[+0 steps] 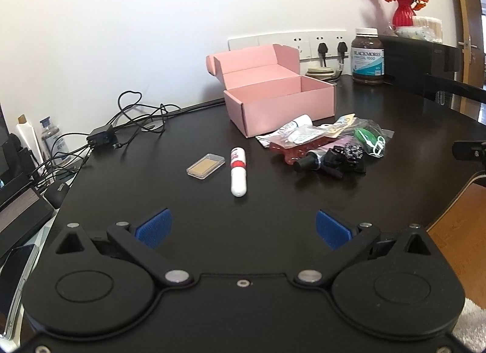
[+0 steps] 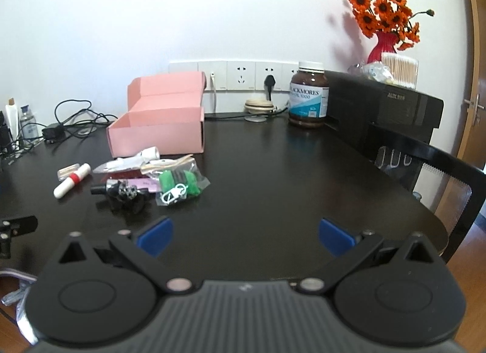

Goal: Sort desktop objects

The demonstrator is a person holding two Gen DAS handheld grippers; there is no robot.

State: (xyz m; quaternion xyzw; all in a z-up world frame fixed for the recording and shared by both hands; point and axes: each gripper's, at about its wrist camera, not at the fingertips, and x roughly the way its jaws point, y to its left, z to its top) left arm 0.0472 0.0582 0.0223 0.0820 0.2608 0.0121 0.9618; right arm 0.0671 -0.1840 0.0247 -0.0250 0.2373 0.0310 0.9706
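The tube [image 1: 237, 172] lies on the desk [image 1: 273, 201] before the box [image 1: 279, 104]. The flat case [image 1: 205, 166] sits just left of it, the bagged heap [image 1: 328, 143] to the right.

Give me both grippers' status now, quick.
Left gripper: open, holding nothing, above the desk.
Right gripper: open, holding nothing, also above the desk.

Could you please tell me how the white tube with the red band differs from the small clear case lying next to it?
The white tube is long and round with a red band; the clear case is flat and rectangular with a tan insert. The tube is opaque, the case see-through. The tube points roughly toward the pink box; the case lies askew to it. Both lie flat on the dark desk, apart, untouched by either gripper.
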